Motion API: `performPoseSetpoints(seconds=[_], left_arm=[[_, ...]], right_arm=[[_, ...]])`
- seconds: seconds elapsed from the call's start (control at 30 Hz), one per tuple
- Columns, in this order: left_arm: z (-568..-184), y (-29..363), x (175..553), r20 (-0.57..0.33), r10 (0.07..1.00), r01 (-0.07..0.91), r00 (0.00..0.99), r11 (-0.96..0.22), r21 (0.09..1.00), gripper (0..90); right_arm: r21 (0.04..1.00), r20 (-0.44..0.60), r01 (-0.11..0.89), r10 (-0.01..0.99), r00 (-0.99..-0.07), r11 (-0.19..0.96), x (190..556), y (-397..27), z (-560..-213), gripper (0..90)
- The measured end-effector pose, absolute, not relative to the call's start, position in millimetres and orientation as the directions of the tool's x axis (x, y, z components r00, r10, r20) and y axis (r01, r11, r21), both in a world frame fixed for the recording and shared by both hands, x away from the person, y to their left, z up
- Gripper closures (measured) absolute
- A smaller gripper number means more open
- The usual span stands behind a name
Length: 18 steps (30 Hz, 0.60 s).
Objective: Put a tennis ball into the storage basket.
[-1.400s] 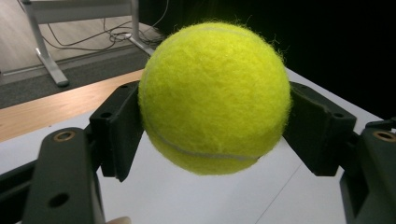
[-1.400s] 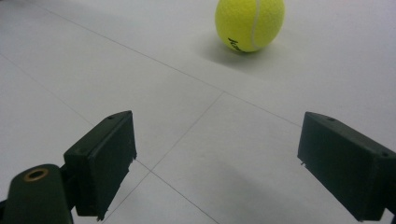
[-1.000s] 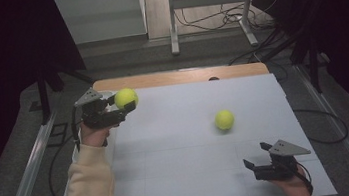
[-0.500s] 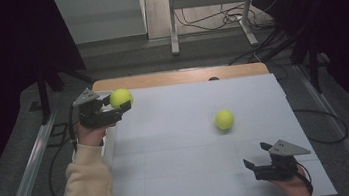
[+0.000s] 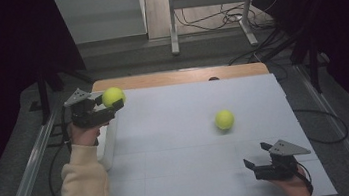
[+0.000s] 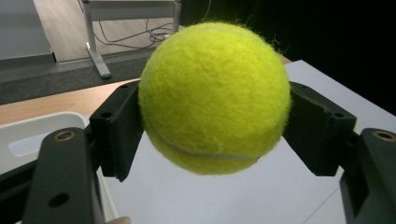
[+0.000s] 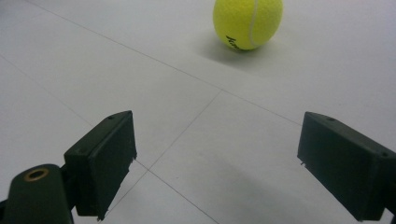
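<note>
1. On the left, my left gripper is clamped on a tennis ball, and in the left gripper view both black pads press into the felt of that ball from either side. Compared with a second ago, the ball and gripper have drifted a little toward the table's left edge and sit slightly nearer to me. The grip itself looks unchanged.

2. That drift puts the held ball near the white tray at the left margin; its rim shows just below and behind the jaws. My judgement is that the ball is being carried to that tray, with the release not yet made.

3. Toward the middle, the second tennis ball lies loose on the white table surface, in the same place as in the earlier pictures, well apart from both grippers. It would be the next thing to collect.

4. On the right, my right gripper has not shifted. Its jaws stand wide apart with nothing between them, pointed at that loose ball.

5. Writing: the loose ball carries dark lettering beside its white seam, seen in the right gripper view, but it is too small and curved away to read. I see no print on the held ball, only its seam.
</note>
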<state>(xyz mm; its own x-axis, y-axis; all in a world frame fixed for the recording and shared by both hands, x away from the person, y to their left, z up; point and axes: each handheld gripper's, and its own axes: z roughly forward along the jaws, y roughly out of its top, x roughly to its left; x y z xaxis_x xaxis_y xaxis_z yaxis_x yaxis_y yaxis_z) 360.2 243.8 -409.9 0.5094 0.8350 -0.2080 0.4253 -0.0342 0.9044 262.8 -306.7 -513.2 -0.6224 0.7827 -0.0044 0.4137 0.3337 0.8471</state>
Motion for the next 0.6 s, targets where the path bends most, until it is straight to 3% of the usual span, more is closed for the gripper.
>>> performPoseSetpoints(seconds=[0.6], left_arm=[[-419.2, 265.4, 370.3, -0.231, 0.878, 0.470, 0.420, 0.007, 0.883, 26.3]], right_arm=[[0.849, -0.009, 0.408, 0.780, -0.626, 0.337, 261.7, -305.5, -512.4, 11.9]])
